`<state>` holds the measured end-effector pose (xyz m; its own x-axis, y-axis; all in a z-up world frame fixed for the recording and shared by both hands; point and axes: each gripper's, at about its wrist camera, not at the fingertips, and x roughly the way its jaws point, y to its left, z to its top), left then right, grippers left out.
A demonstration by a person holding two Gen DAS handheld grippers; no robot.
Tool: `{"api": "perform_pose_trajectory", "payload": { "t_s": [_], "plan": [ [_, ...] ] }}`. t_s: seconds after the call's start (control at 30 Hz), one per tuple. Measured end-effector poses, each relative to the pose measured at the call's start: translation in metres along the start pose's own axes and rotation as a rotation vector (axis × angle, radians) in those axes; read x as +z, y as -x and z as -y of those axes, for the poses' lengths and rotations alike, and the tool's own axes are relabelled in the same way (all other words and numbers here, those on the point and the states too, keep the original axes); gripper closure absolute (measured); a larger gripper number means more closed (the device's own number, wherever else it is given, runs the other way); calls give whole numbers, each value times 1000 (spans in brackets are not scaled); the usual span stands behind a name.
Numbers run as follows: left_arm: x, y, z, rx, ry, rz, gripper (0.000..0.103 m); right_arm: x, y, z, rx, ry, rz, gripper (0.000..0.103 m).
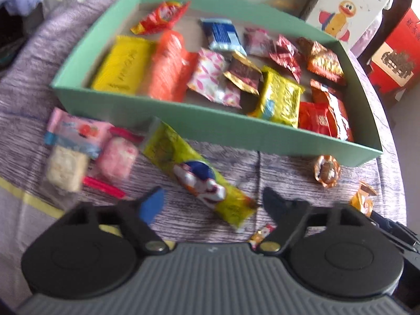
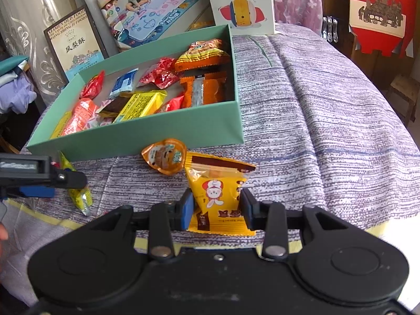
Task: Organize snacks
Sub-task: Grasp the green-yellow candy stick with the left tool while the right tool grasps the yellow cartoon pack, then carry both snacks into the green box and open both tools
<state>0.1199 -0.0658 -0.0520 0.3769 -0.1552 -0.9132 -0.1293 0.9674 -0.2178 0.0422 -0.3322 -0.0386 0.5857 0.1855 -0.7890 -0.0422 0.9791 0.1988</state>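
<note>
A mint-green box (image 1: pixel 210 126) (image 2: pixel 136 136) on the purple-grey cloth holds several snack packets. In front of it lies a long yellow-green packet (image 1: pixel 199 176) (image 2: pixel 78 194). My left gripper (image 1: pixel 212 203) hangs over its near end, open, with the packet's tip in the gap and neither pad touching it. My right gripper (image 2: pixel 216 204) is shut on a yellow packet with a rabbit picture (image 2: pixel 218 191), its pads pressing both sides. An orange jelly cup (image 2: pixel 164 156) (image 1: pixel 326 170) sits just beyond that packet, near the box's wall.
A pink packet (image 1: pixel 76 131), a clear bag of rice cake (image 1: pixel 65 168) and a pink sweet (image 1: pixel 116 160) lie at the left. A small candy (image 1: pixel 262 233) sits under the left gripper. A duck-print box (image 2: pixel 241 2) and a red box (image 1: pixel 393 57) stand behind.
</note>
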Motion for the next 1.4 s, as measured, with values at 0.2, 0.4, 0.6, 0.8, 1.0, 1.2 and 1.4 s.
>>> {"api": "perform_pose_trajectory", "payload": {
  "t_s": [0.2, 0.4, 0.6, 0.8, 1.0, 1.2, 1.4],
  "plan": [
    [-15, -4, 36, 24, -261, 22, 72, -7, 6, 3, 12, -44, 13, 66],
    [-30, 2, 38, 50, -397, 41, 69, -9, 6, 2, 6, -48, 20, 66],
    [-27, 7, 21, 49, -367, 45, 75, -7, 7, 0, 27, -62, 6, 68],
    [-35, 23, 12, -4, -376, 73, 76, -5, 19, -5, 41, -75, 10, 70],
    [-38, 47, 1, -83, -338, 123, 76, 4, 35, -16, 71, -79, 15, 70],
    [-27, 72, -13, -130, -305, 195, 76, 28, 51, -46, 100, -14, 51, 70],
    [11, 86, -31, -115, -310, 268, 76, 65, 41, -70, 125, 18, 69, 70]
  ]
}}
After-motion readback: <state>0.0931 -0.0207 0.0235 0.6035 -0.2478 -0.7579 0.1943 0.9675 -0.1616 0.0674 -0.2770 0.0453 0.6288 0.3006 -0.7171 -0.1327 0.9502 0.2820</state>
